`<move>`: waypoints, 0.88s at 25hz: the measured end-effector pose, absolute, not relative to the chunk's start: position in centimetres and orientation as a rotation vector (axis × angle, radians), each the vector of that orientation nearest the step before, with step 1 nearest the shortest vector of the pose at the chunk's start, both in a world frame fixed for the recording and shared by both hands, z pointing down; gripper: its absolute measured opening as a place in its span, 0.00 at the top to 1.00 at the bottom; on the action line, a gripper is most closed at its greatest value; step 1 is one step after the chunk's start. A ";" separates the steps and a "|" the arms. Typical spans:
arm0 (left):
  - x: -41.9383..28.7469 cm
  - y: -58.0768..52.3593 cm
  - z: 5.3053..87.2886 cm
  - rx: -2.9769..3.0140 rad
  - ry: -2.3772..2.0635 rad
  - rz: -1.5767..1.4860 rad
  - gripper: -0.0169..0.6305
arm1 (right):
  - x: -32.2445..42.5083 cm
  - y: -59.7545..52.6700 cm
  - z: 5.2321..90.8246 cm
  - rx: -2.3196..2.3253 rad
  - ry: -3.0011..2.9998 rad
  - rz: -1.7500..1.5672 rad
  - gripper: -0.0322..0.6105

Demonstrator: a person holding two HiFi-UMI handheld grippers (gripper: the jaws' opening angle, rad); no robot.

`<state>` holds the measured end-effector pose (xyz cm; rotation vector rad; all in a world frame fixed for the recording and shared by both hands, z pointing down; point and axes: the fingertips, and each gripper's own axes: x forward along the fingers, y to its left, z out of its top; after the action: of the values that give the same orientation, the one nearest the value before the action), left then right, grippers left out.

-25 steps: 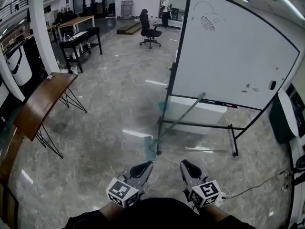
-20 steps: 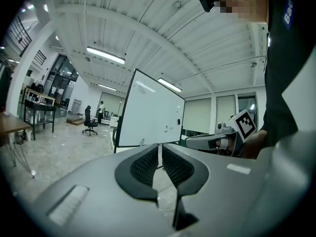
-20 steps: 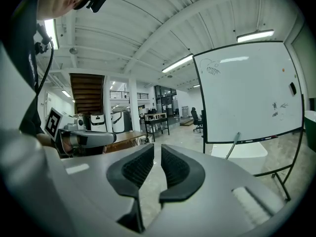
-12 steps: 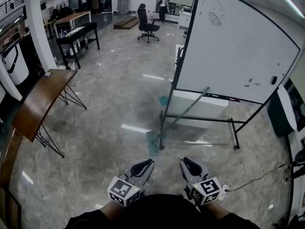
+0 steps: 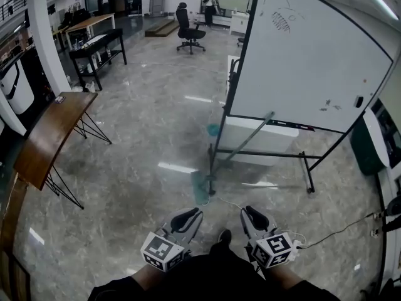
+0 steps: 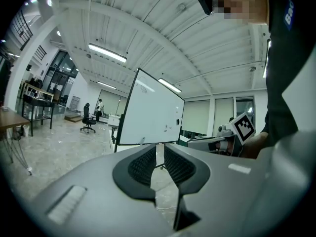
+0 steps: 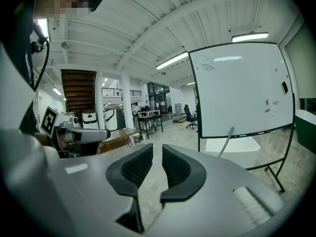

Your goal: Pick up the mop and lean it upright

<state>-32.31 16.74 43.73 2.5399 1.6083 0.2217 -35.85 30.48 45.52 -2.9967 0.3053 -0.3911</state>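
The mop stands slanted: its green flat head point(image 5: 199, 187) lies on the floor and its grey handle point(image 5: 242, 143) rests against the whiteboard's point(image 5: 313, 61) marker ledge. In the right gripper view the handle point(image 7: 225, 142) shows ahead to the right. Both grippers hover near my body, well short of the mop. My left gripper point(image 5: 190, 216) point(image 6: 159, 154) shows a narrow gap with nothing in it. My right gripper point(image 5: 252, 214) point(image 7: 157, 154) has just been opening a little; nothing is between its jaws.
The whiteboard stands on a black wheeled frame point(image 5: 308, 180) with a white box point(image 5: 257, 140) behind it. A wooden table point(image 5: 53, 137) is at the left, a cable point(image 5: 332, 234) trails at the right. My shoe point(image 5: 223, 236) shows between the grippers. An office chair point(image 5: 188, 30) stands far off.
The view has drifted a little toward the whiteboard and mop. A shoe tip has come into view between the grippers. The mop has not moved.
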 end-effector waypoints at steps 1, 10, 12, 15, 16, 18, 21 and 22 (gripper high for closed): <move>-32.1 16.8 43.8 2.544 1.607 0.228 0.87 | -35.6 30.8 45.7 -2.991 0.300 -0.391 0.85; -28.9 18.8 43.7 2.592 1.564 0.275 0.86 | -31.3 33.0 46.3 -2.932 0.328 -0.386 0.85; -27.8 19.9 43.6 2.598 1.561 0.264 0.86 | -30.1 34.3 47.0 -2.932 0.340 -0.398 0.85; -26.1 21.9 43.9 2.613 1.562 0.266 0.86 | -28.2 36.2 47.4 -2.933 0.354 -0.403 0.85; -25.5 22.8 43.8 2.613 1.563 0.270 0.86 | -27.6 37.0 47.6 -2.929 0.354 -0.407 0.85; -24.3 24.7 43.3 2.606 1.567 0.275 0.86 | -26.1 38.5 47.8 -2.917 0.355 -0.415 0.85; -22.3 27.5 43.0 2.615 1.581 0.268 0.86 | -23.7 41.2 48.2 -2.905 0.355 -0.418 0.85; -21.6 28.4 43.0 2.623 1.586 0.266 0.86 | -23.0 42.1 48.3 -2.901 0.352 -0.418 0.85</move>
<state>-21.59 28.41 43.01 2.6228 1.5856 0.2664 -22.97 42.14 48.31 -2.9009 0.3517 -0.4185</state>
